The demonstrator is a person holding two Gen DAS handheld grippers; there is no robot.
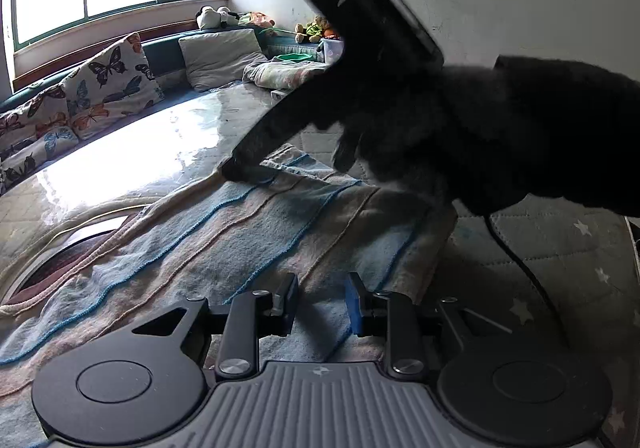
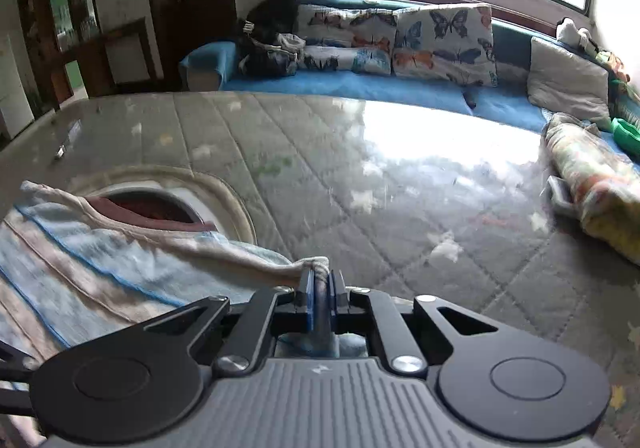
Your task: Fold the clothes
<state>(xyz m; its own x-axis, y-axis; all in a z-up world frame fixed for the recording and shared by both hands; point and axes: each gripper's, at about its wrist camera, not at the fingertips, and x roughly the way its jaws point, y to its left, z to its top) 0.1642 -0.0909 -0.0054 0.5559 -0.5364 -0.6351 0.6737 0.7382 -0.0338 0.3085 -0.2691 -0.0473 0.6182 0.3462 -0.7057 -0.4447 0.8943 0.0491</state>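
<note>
Already the right gripper (image 2: 319, 284) is clenched on a bunched corner of the striped cloth (image 2: 100, 268), which trails away to its left across the bed (image 2: 320, 167). Over the same cloth's near part, the left gripper (image 1: 320, 304) hangs with its jaws apart, gripping nothing. With only a small pinch of fabric caught, I judge a quick pull could tug the corner free and skew the fold.

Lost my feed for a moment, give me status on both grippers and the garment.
Right gripper shut on striped garment's edge. Left gripper open over the garment, gripping nothing. Garment flat on quilted mattress. Nothing in the way.
</note>
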